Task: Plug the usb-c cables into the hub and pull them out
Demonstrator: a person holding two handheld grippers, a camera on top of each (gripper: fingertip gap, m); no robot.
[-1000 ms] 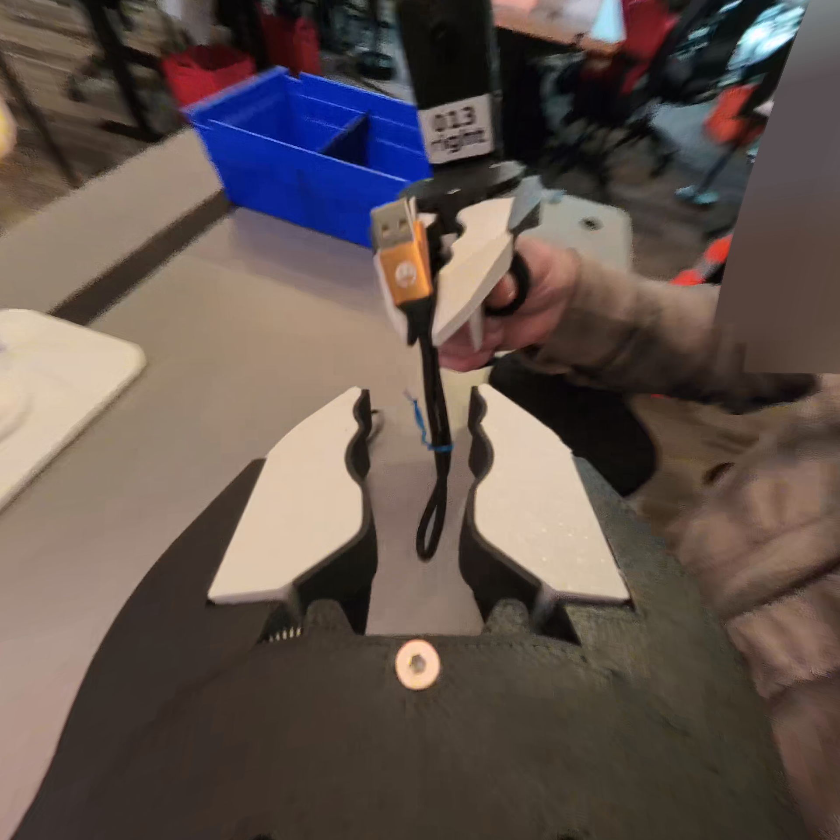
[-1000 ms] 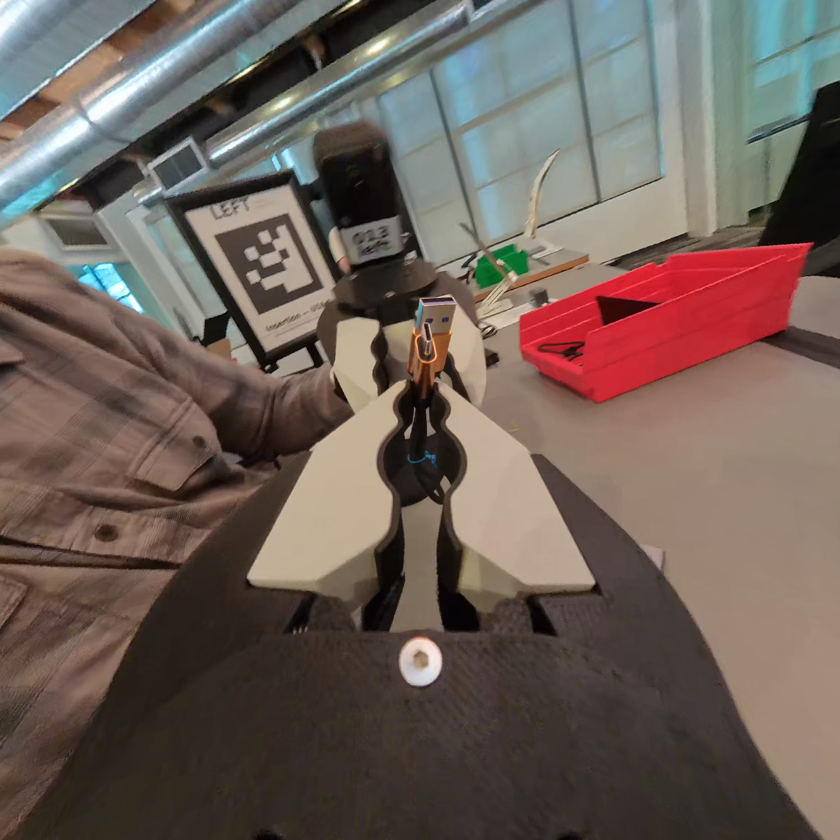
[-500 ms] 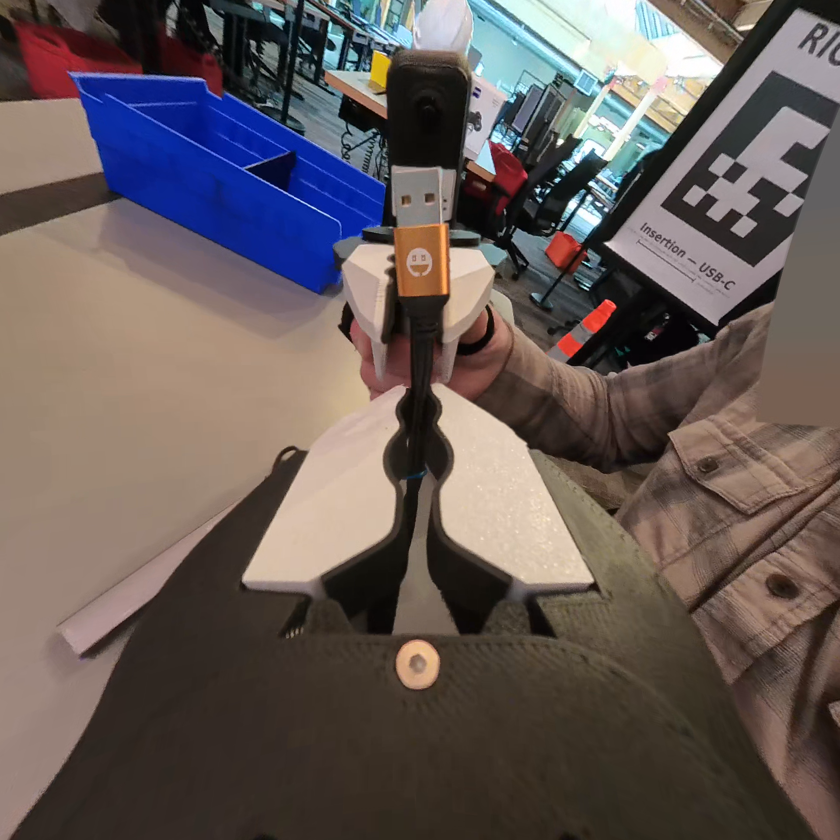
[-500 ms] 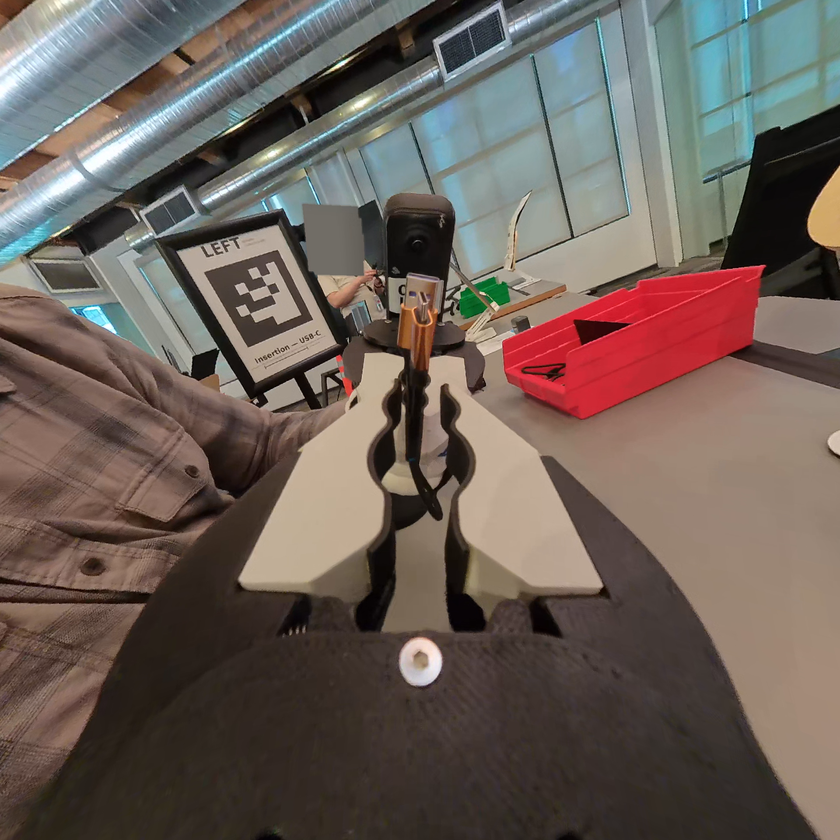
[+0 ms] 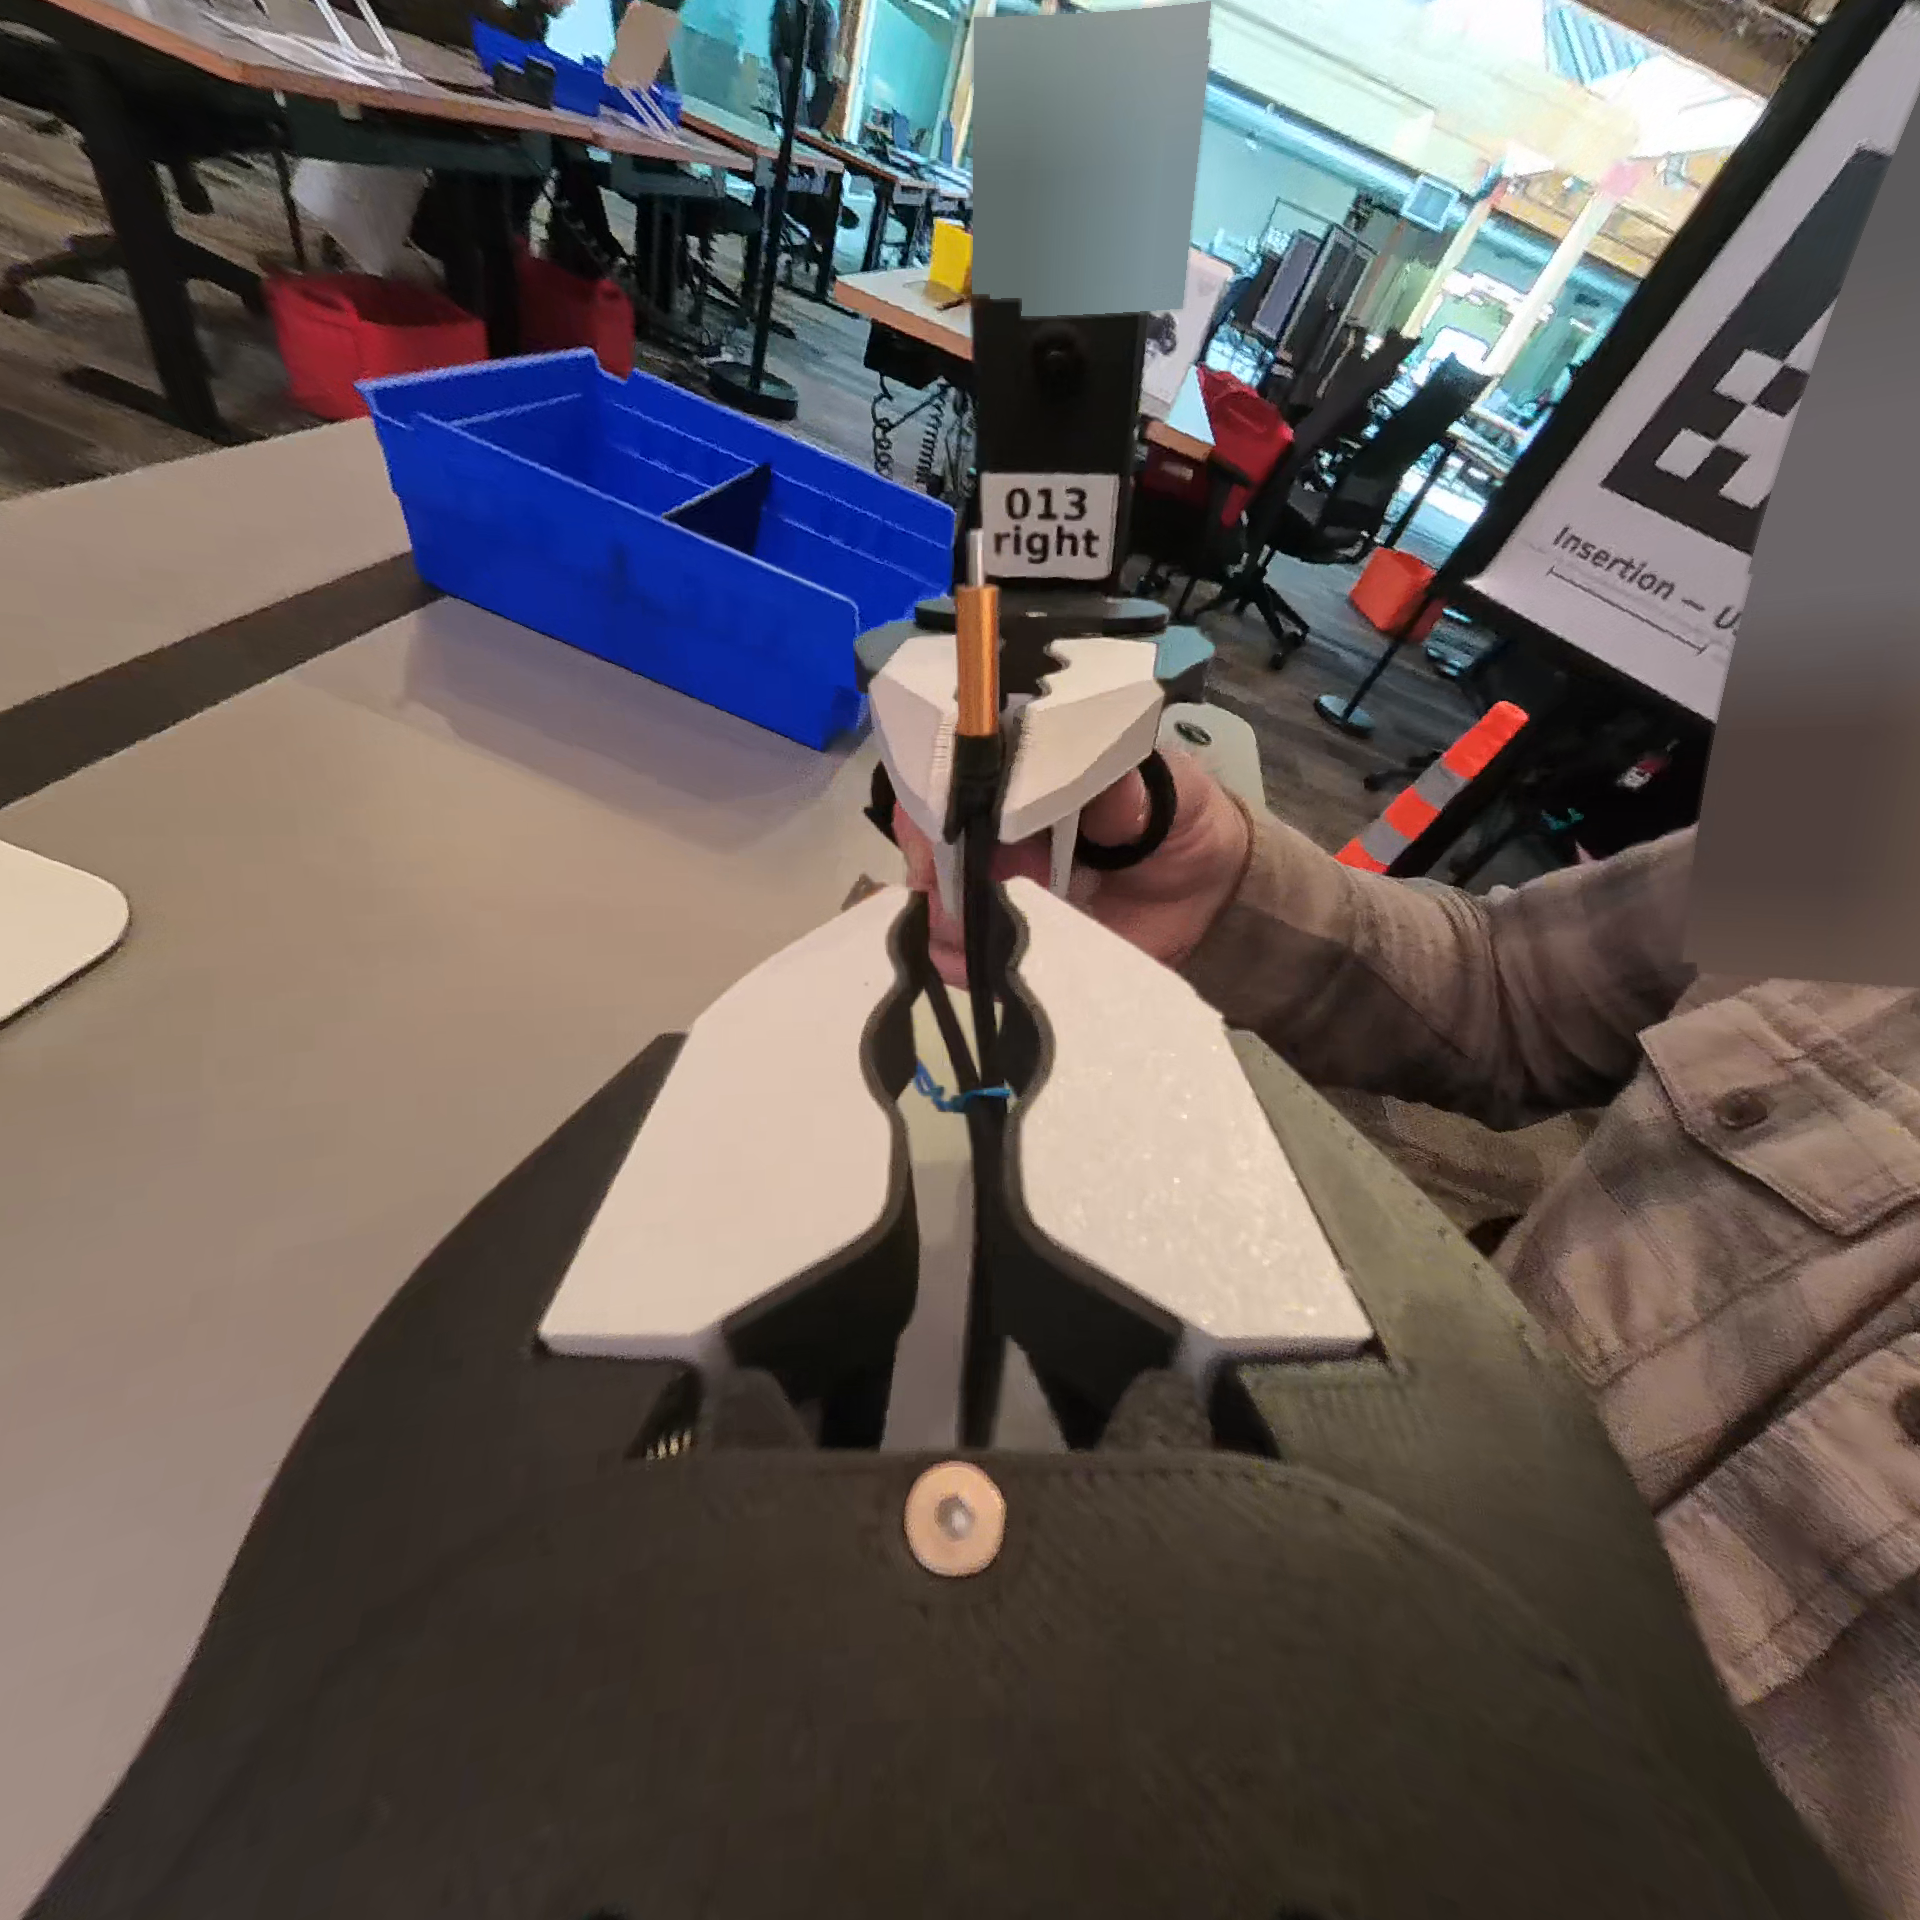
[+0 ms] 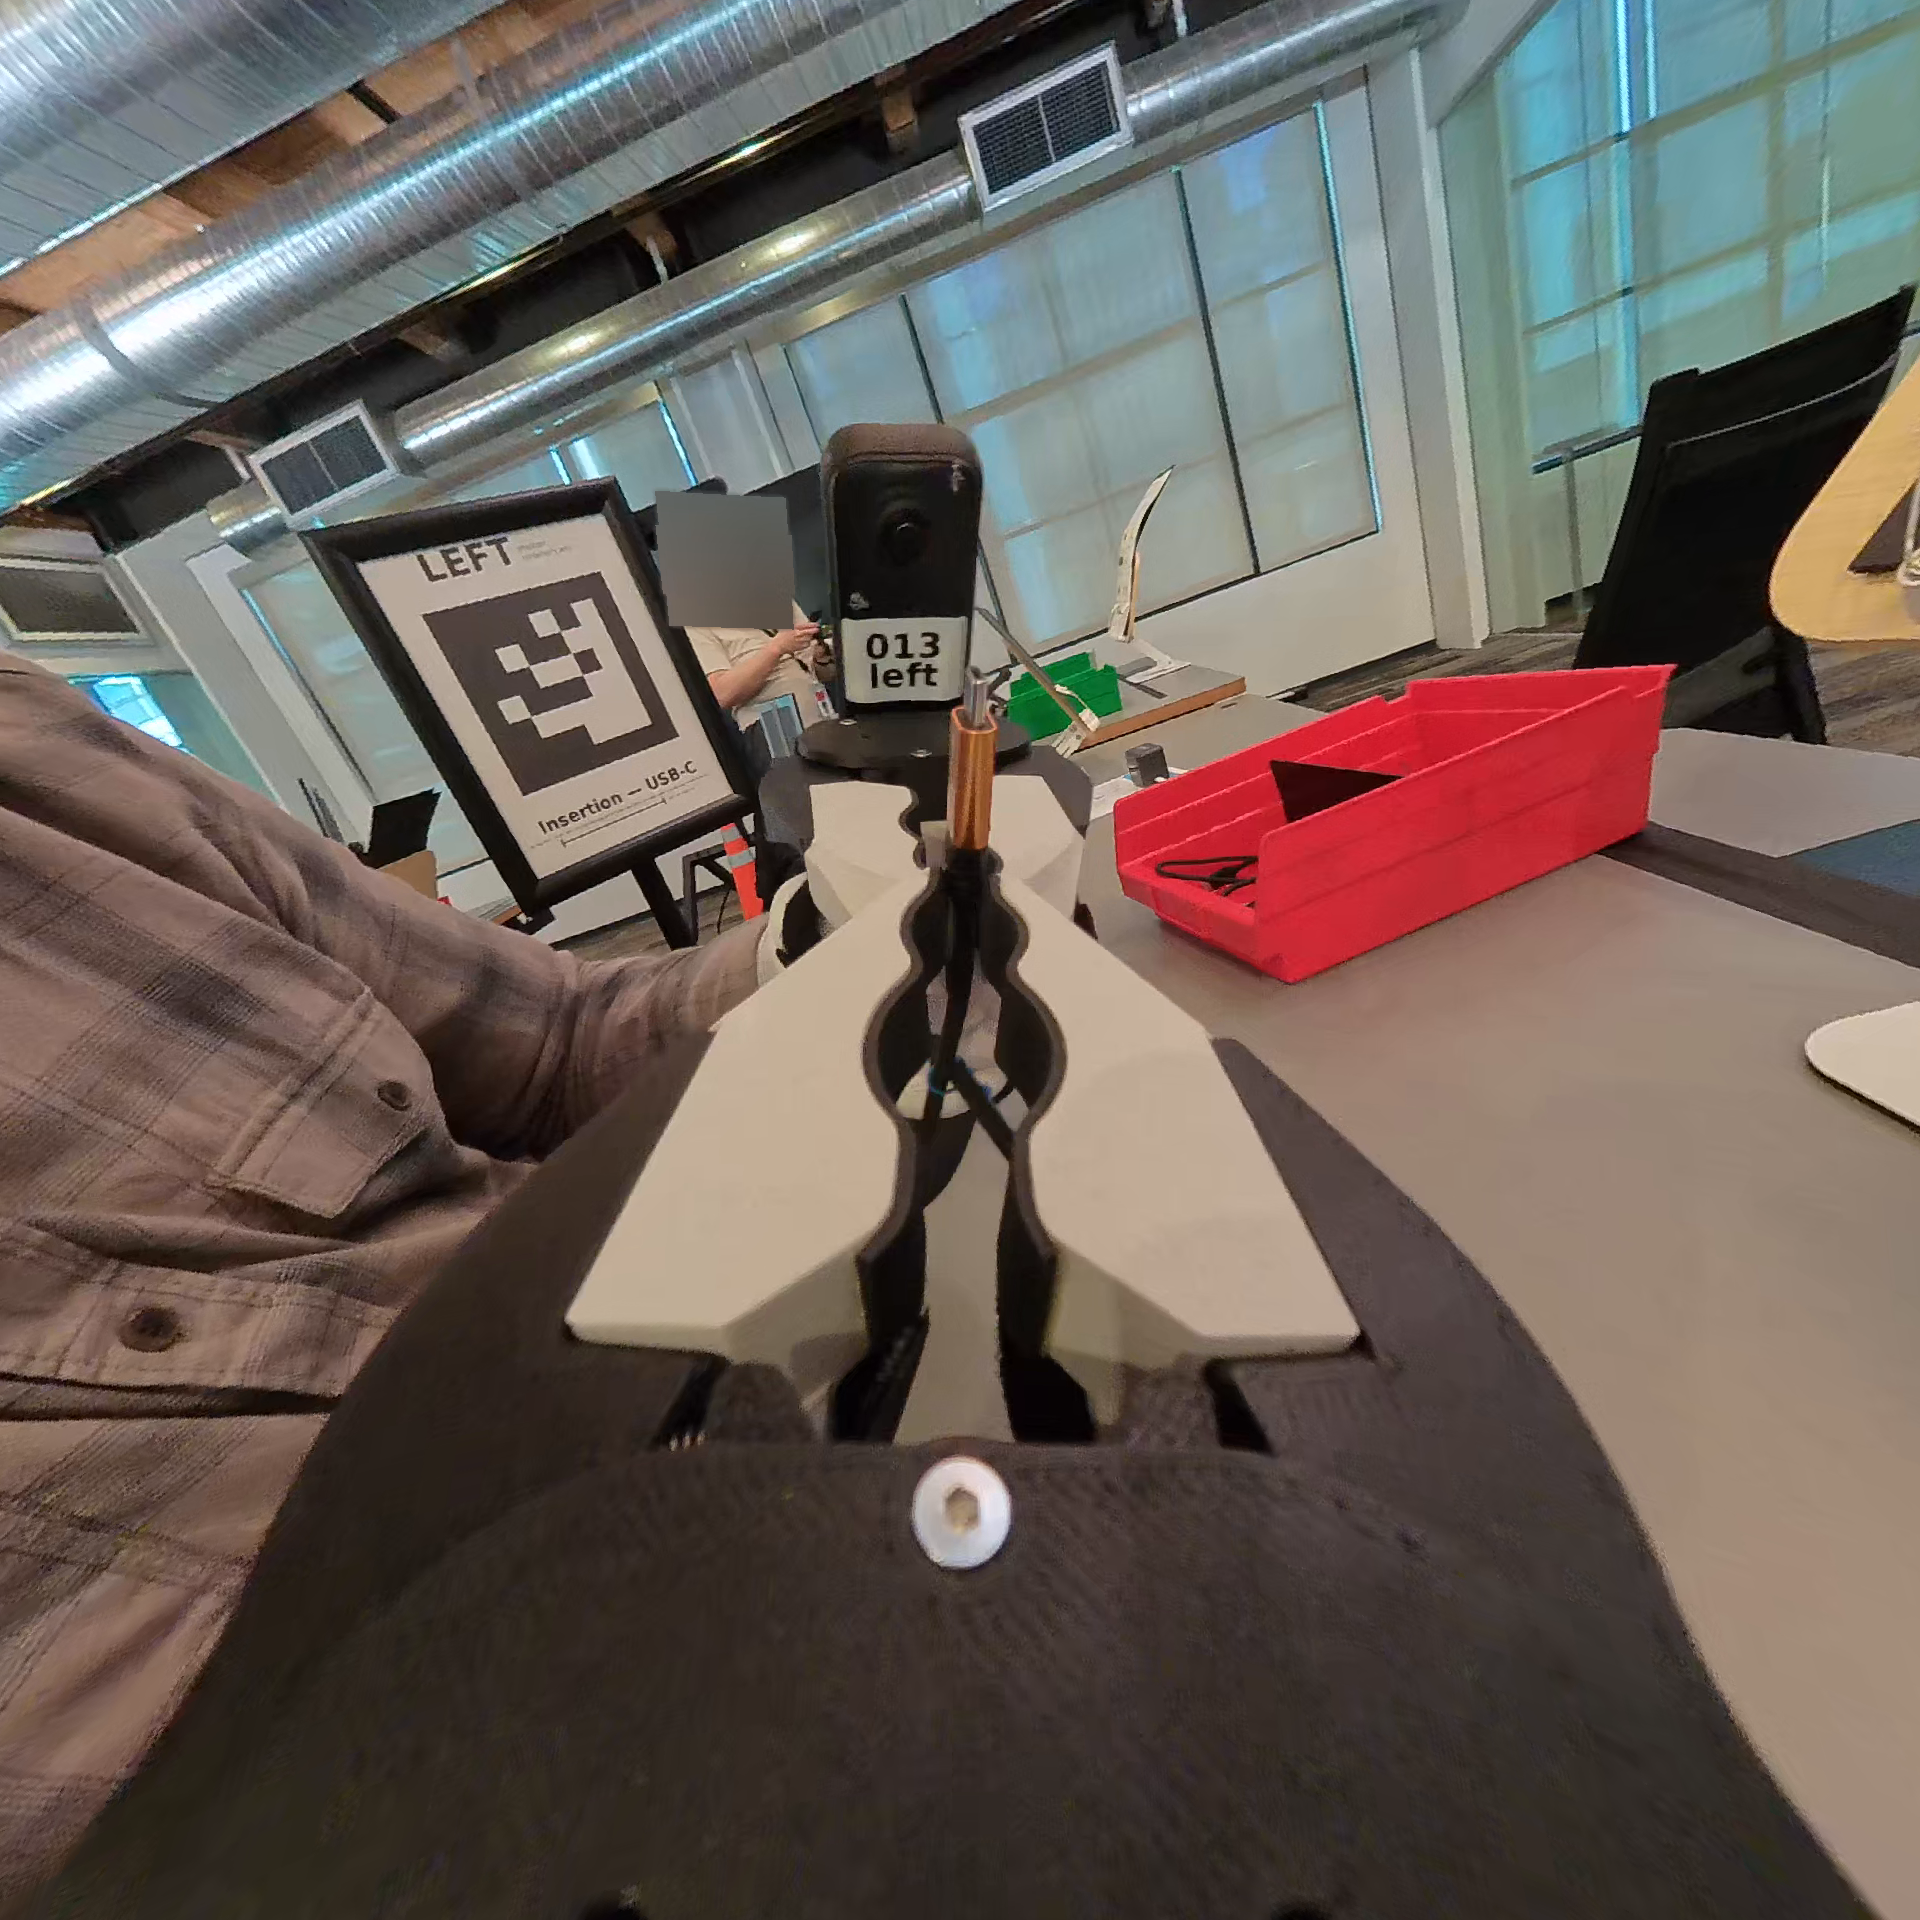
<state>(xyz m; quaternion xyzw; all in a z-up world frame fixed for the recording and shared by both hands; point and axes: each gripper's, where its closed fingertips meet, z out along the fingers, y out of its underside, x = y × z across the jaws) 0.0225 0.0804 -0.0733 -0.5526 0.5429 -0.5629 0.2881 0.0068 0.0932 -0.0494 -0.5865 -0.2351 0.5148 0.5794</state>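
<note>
- Left wrist view shows the grey worktop point(image 5: 436, 935) stretching ahead, with no hub visible in either view, so by my reading plugging in has not begun.
- On it stand a blue plastic bin with a divider point(image 5: 644, 561) and, in the right wrist view, a red plastic bin point(image 6: 1392, 810); both sit well apart from the grippers and block nothing.
- The left hand-held gripper point(image 5: 961, 935) is nearly pressed together, pinching the black cable point(image 5: 982, 1195).
- The right hand-held gripper point(image 6: 961, 883) faces it, closed on the same cable just below the plug.
- The orange metal-sleeved plug point(image 5: 977, 660) stands upright between them, held in mid-air above the worktop.
- A thin blue tie point(image 5: 961, 1091) binds the cable's loop.
</note>
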